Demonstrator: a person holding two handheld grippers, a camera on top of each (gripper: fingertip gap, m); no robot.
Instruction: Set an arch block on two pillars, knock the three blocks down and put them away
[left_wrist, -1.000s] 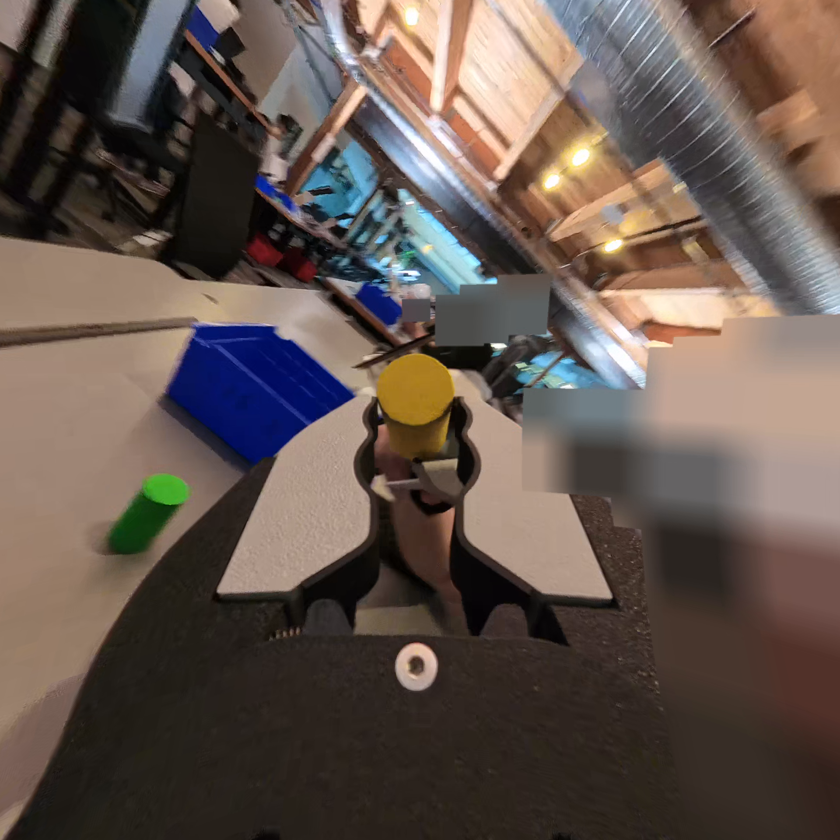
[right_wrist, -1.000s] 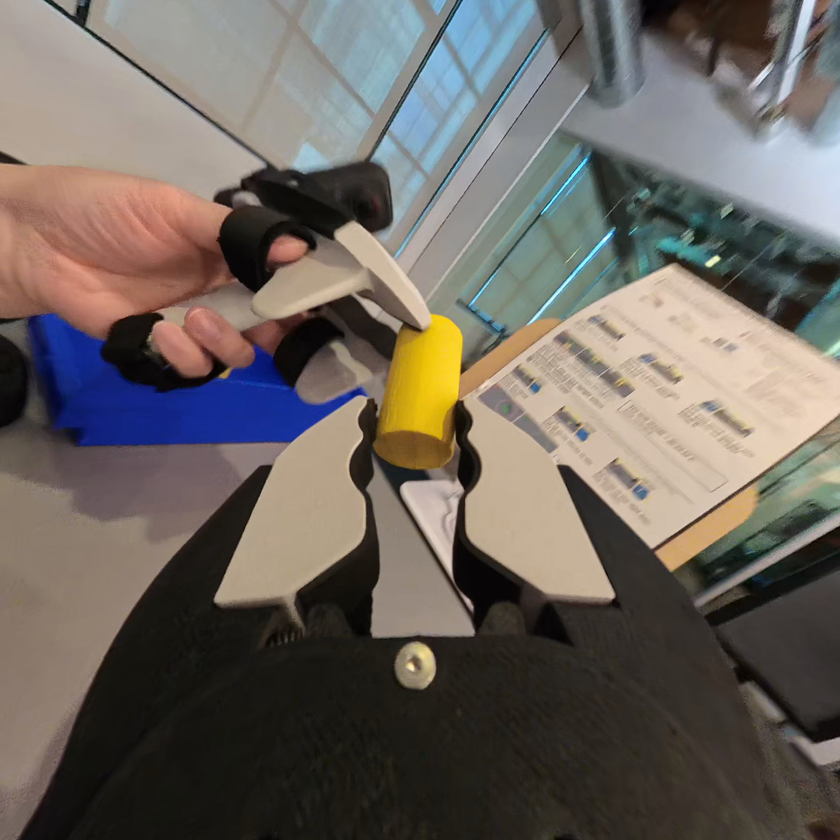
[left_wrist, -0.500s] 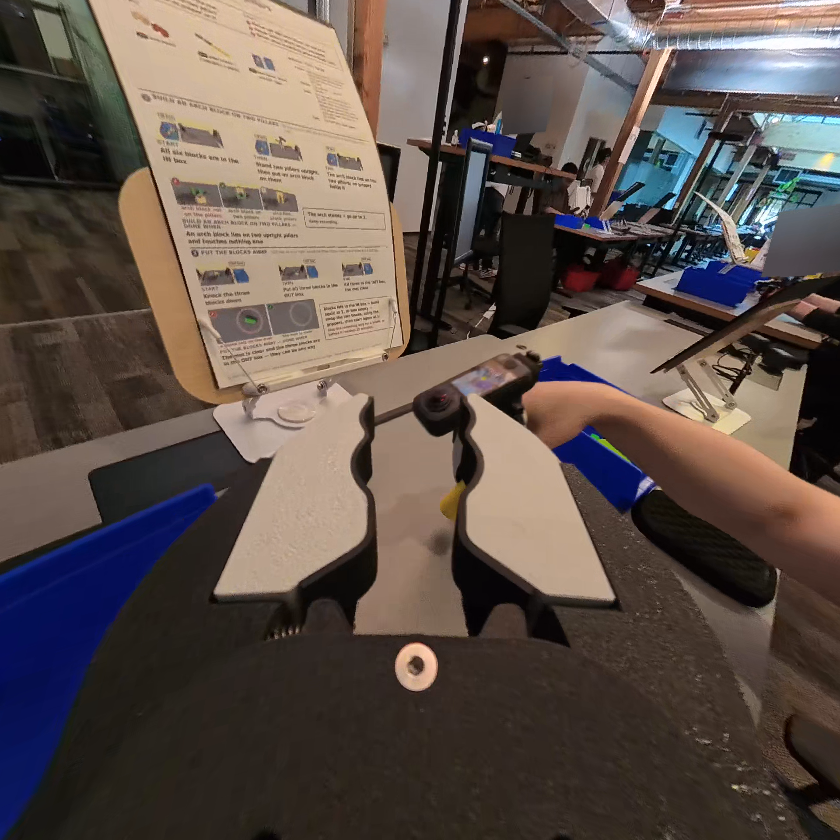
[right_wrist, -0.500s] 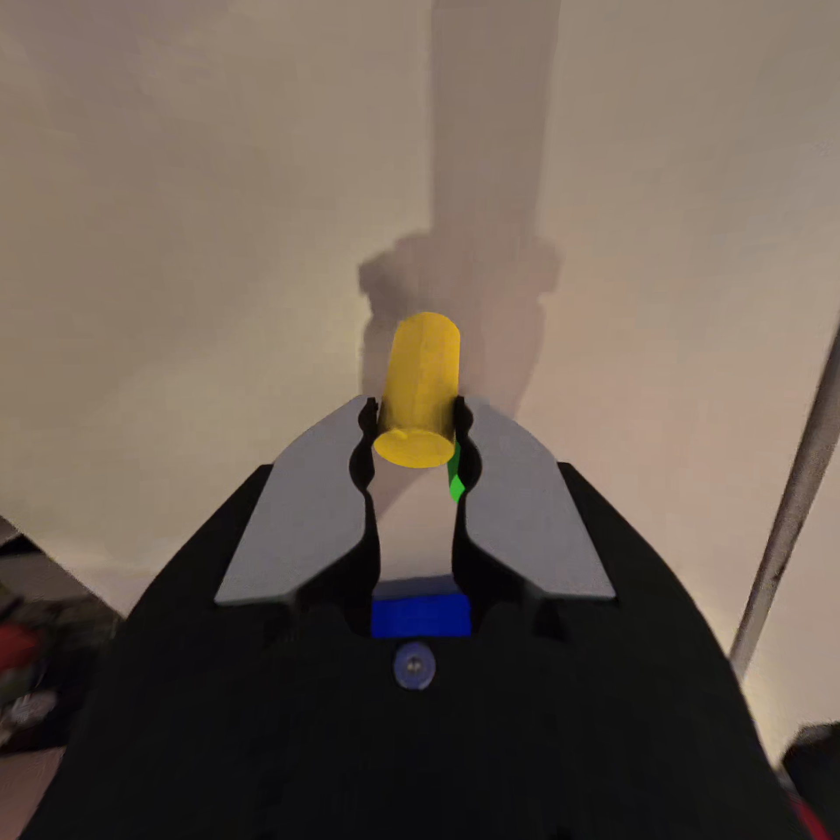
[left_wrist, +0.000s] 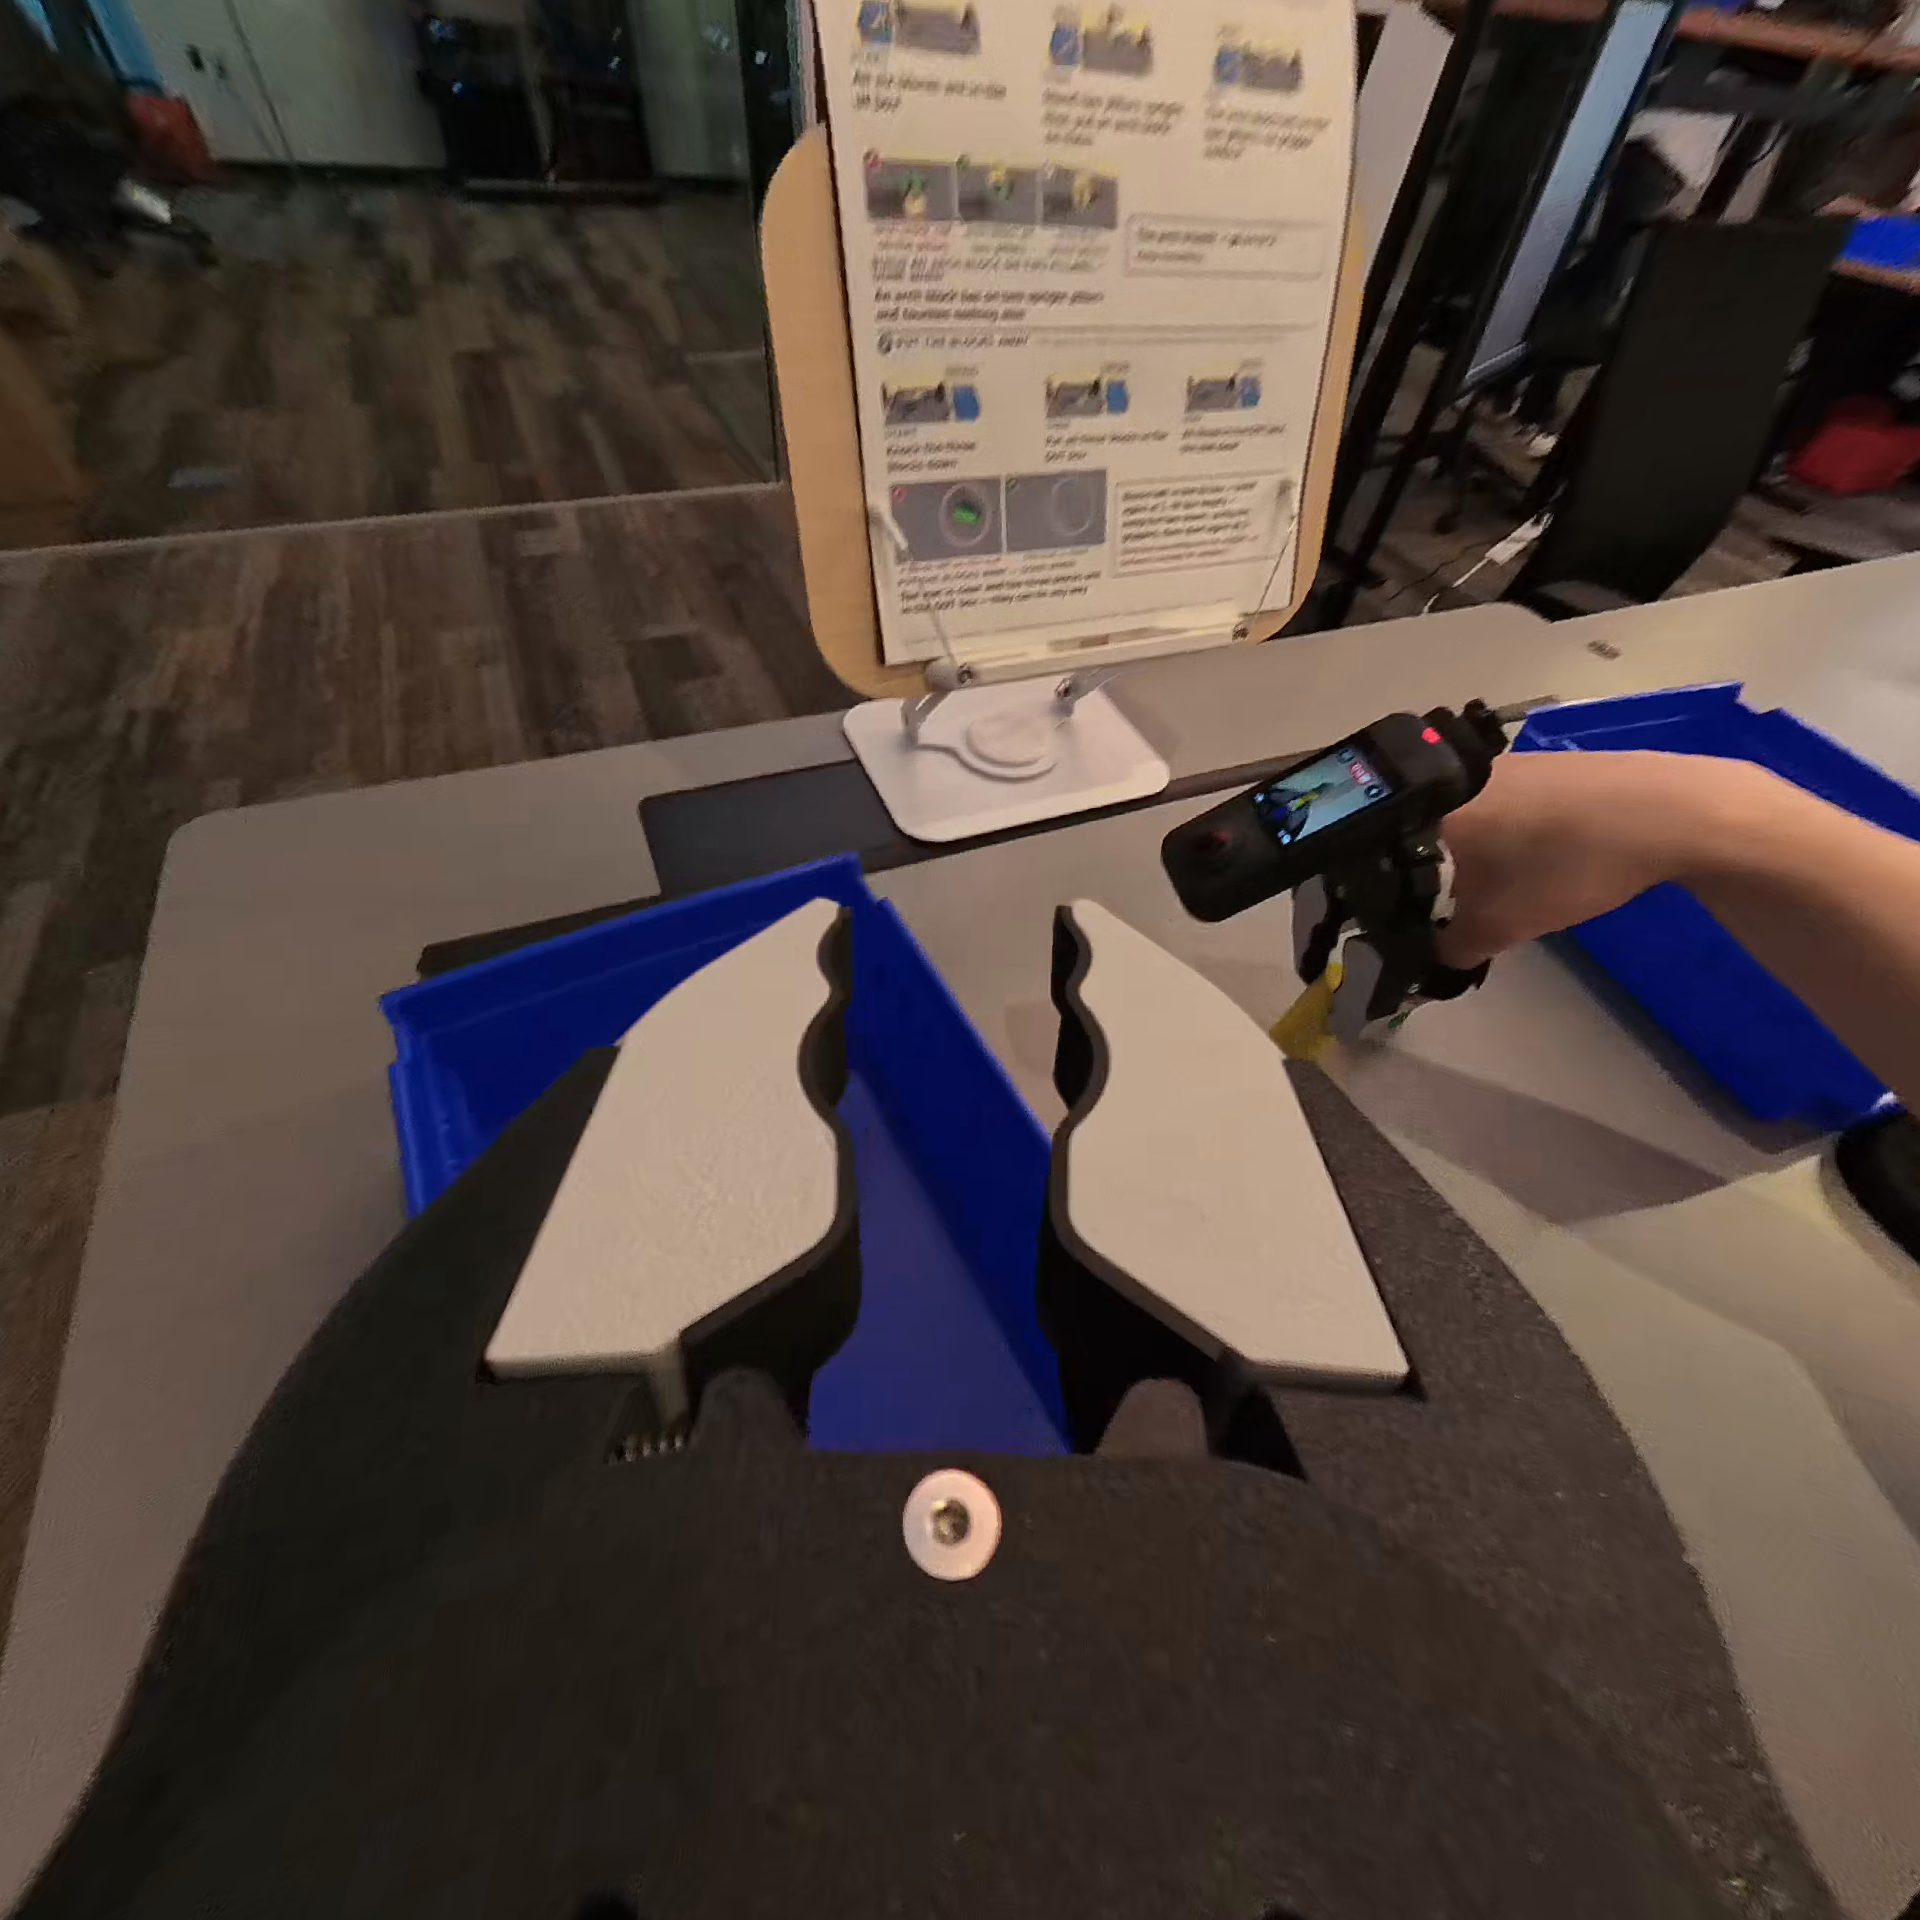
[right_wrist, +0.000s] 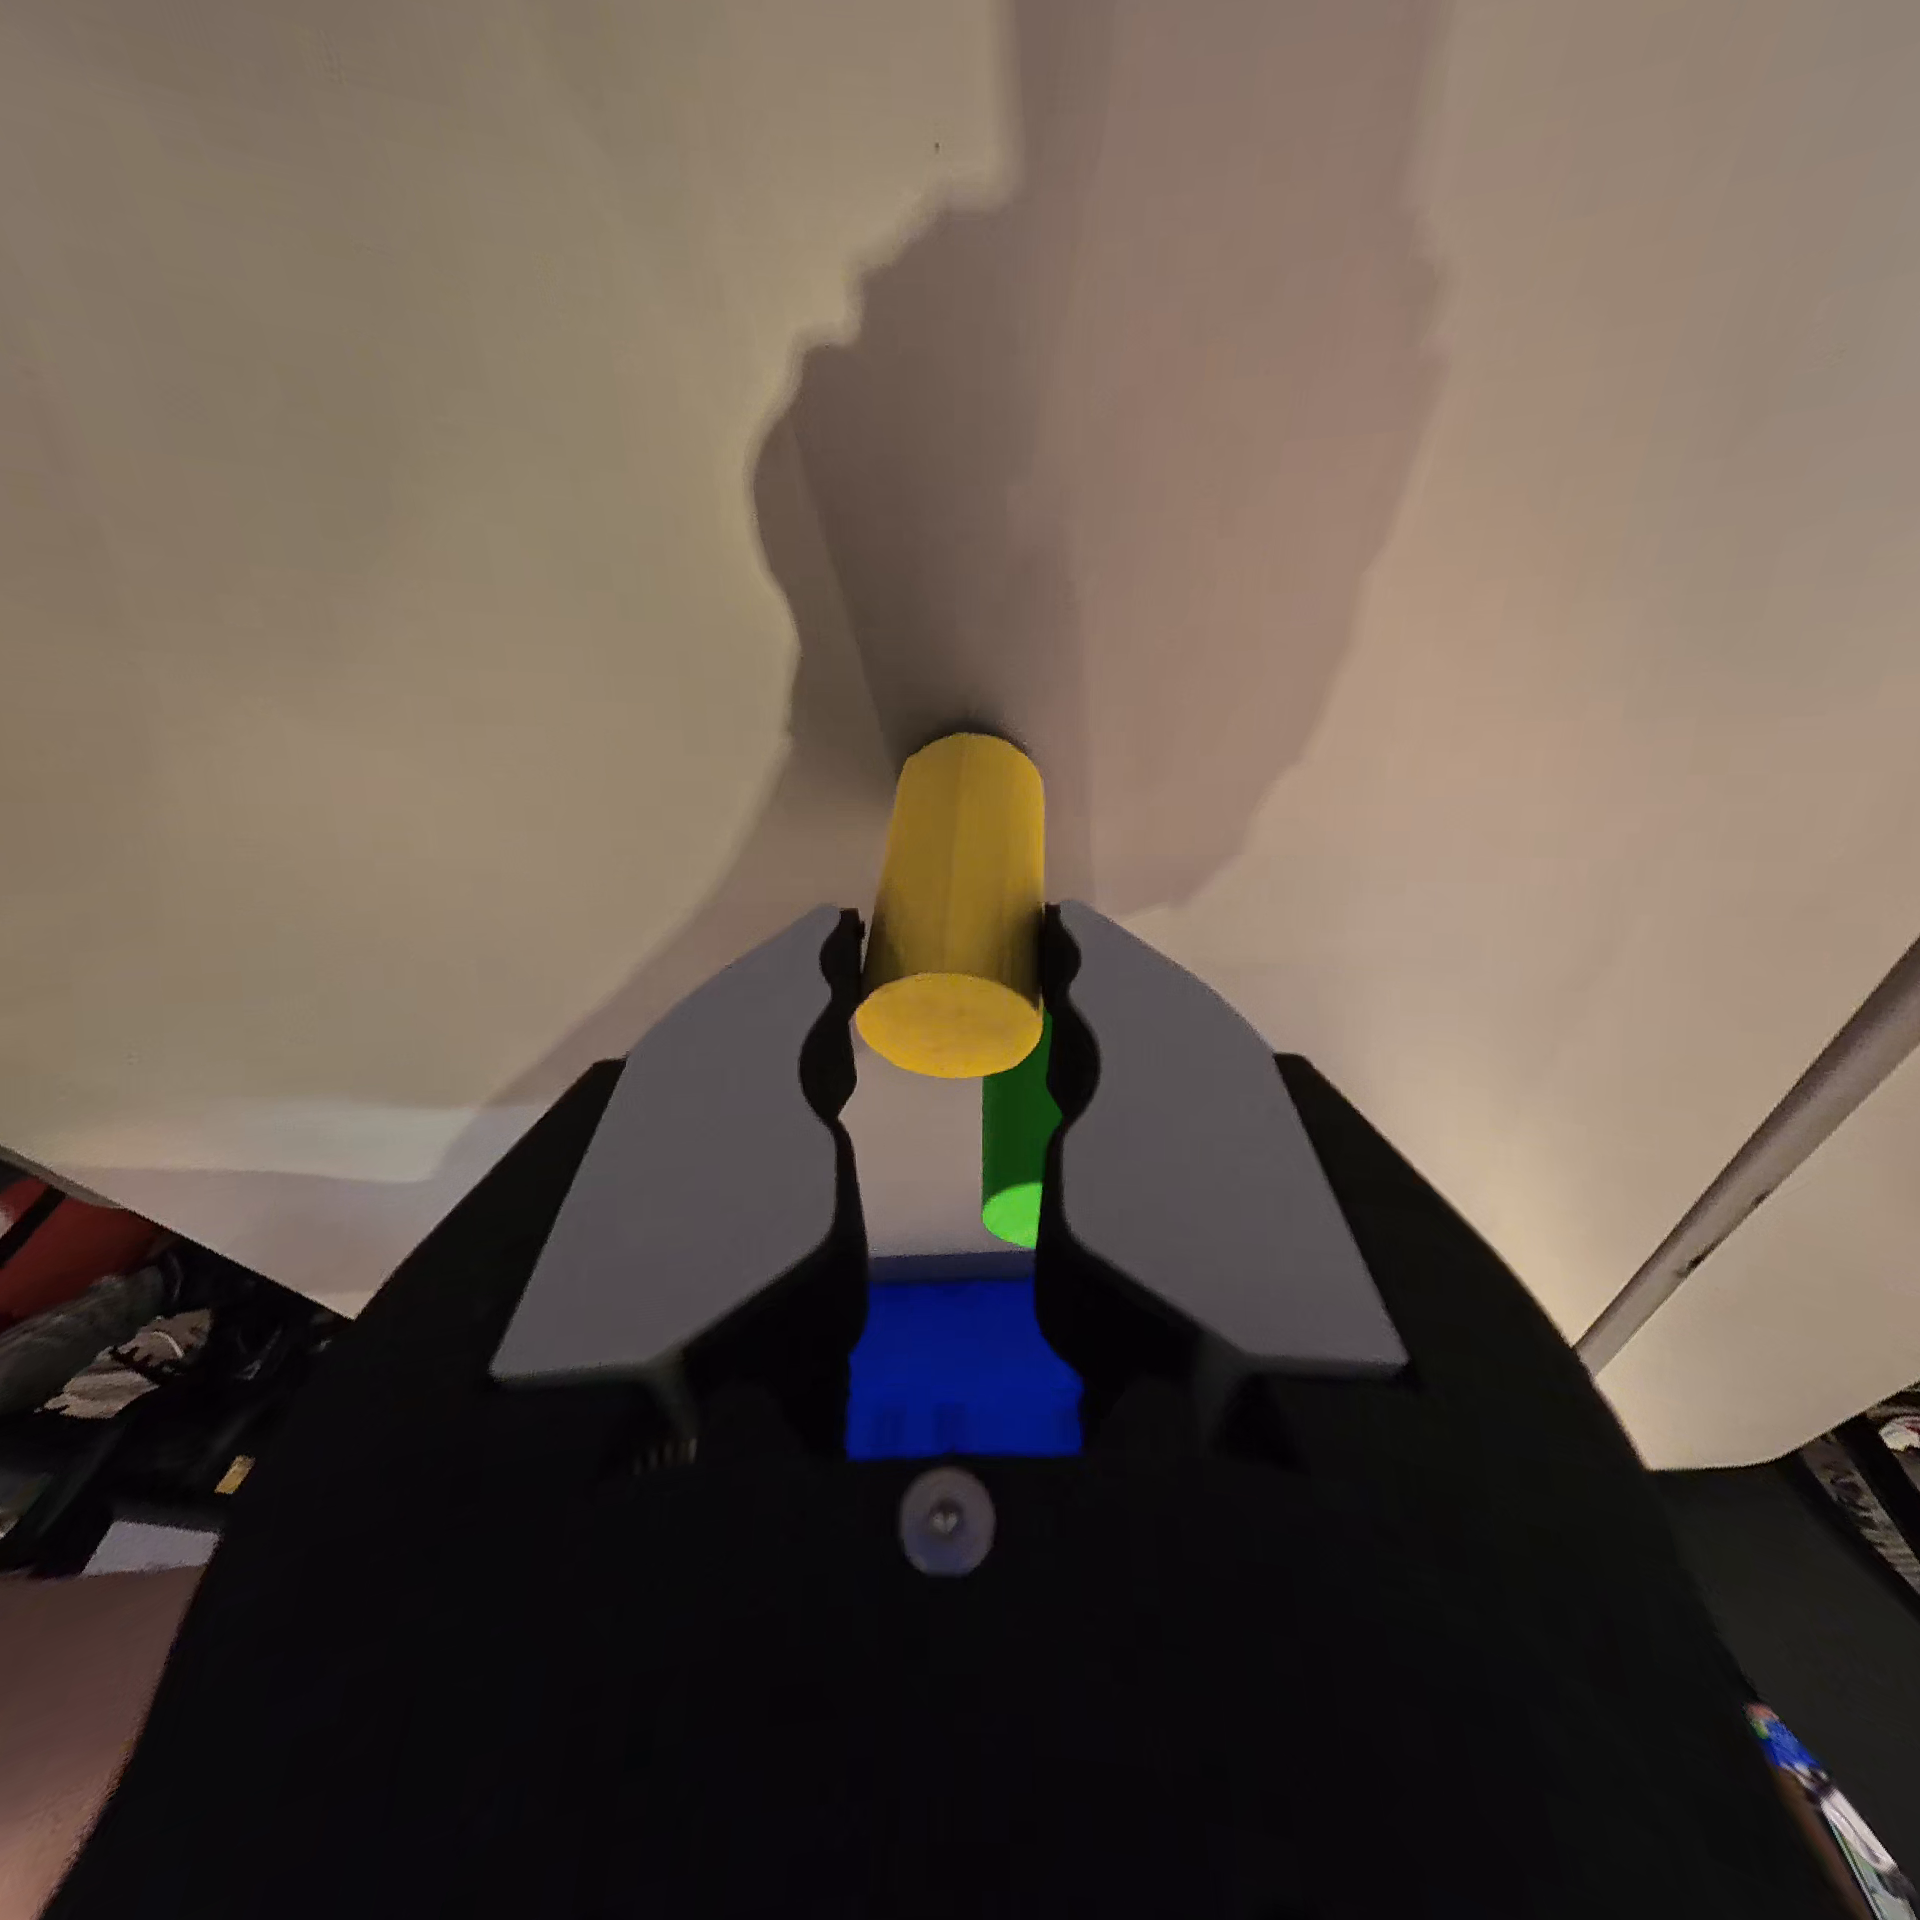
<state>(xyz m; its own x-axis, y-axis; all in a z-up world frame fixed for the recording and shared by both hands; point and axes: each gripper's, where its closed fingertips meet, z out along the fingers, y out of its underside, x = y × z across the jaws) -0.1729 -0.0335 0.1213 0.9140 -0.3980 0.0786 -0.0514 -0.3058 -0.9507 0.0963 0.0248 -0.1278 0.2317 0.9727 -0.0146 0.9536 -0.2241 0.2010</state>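
My right gripper (right_wrist: 951, 935) points down at the table and is shut on a yellow cylinder block (right_wrist: 961, 894), whose far end meets the tabletop (right_wrist: 416, 520). A green cylinder block (right_wrist: 1018, 1143) stands close beside it, partly hidden by the yellow block and my right finger. My left gripper (left_wrist: 951, 935) is open and empty above a blue bin (left_wrist: 623, 997) at the table's left. The left wrist view shows the right gripper (left_wrist: 1340, 987) farther right, in a hand, with the yellow block (left_wrist: 1304, 1023) at its tip. No arch block is in view.
A second blue bin (left_wrist: 1704, 935) lies at the right behind the hand, and shows between my right fingers (right_wrist: 961, 1361). An instruction sheet on a white stand (left_wrist: 1081, 343) is at the table's far edge. A dark mat (left_wrist: 758, 831) lies before it. My hands' fingertips stand some 35 centimeters from each other.
A second ago both grippers held the yellow cylinder in the air. The left one let go and swung over the left bin. The right one lowered the cylinder onto the table by the green one.
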